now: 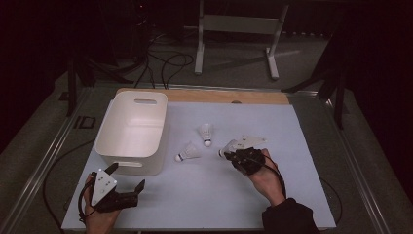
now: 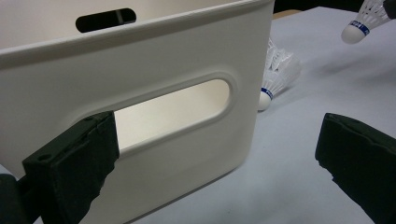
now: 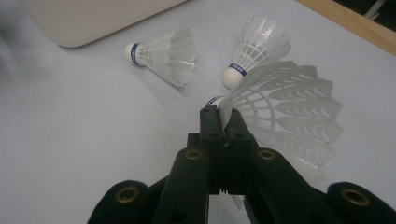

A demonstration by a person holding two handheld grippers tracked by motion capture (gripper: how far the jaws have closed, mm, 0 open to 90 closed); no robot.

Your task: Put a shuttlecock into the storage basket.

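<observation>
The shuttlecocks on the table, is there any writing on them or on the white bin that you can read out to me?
Nothing can be read.
Blue band on the shuttlecock in the right tool: print hidden.
Blue bands on the two loose shuttlecocks: white lettering, too small and blurred to read.
White bin: no text visible.

Bin (image 1: pixel 131 130) sits on the left side of the worktop (image 1: pixel 204 195). Two shuttlecocks (image 1: pixel 188 152) lie just right of it, and a third shuttlecock (image 1: pixel 229 146) further right.
</observation>
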